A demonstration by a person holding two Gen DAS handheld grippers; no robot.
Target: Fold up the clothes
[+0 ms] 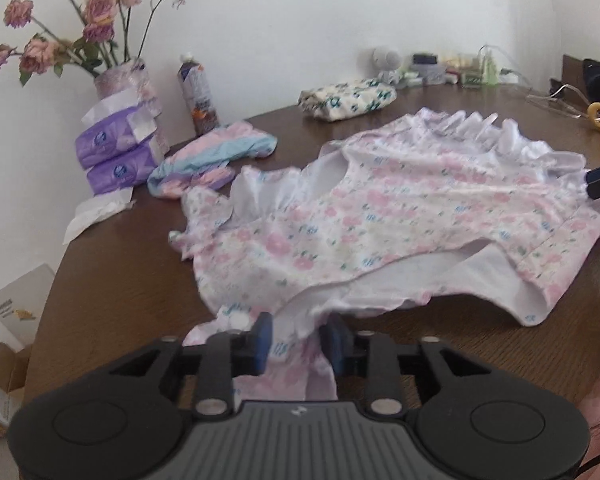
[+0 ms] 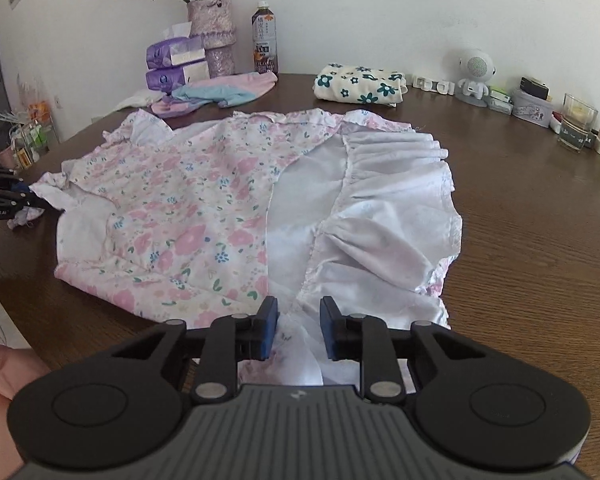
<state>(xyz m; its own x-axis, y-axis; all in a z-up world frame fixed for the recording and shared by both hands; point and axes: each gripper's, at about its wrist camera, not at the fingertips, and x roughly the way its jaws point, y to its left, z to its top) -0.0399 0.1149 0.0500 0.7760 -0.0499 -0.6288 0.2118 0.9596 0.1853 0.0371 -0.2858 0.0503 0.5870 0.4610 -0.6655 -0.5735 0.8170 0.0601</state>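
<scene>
Between the pads of my left gripper (image 1: pixel 298 346) a bunched edge of the floral dress (image 1: pixel 380 216) sits, and the jaws stand narrow around it; whether they already pinch, I cannot tell. My right gripper (image 2: pixel 299 330) is the same at the white frilled hem. I judge this is the grasping step. Next: lift both edges together and fold across the table (image 2: pixel 540 208), where the far right side is free.

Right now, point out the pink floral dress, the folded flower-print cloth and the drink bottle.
pink floral dress (image 2: pixel 188 216), right wrist view, printed front.
folded flower-print cloth (image 2: pixel 358 84), right wrist view, top face.
drink bottle (image 1: pixel 198 96), left wrist view, label.
</scene>
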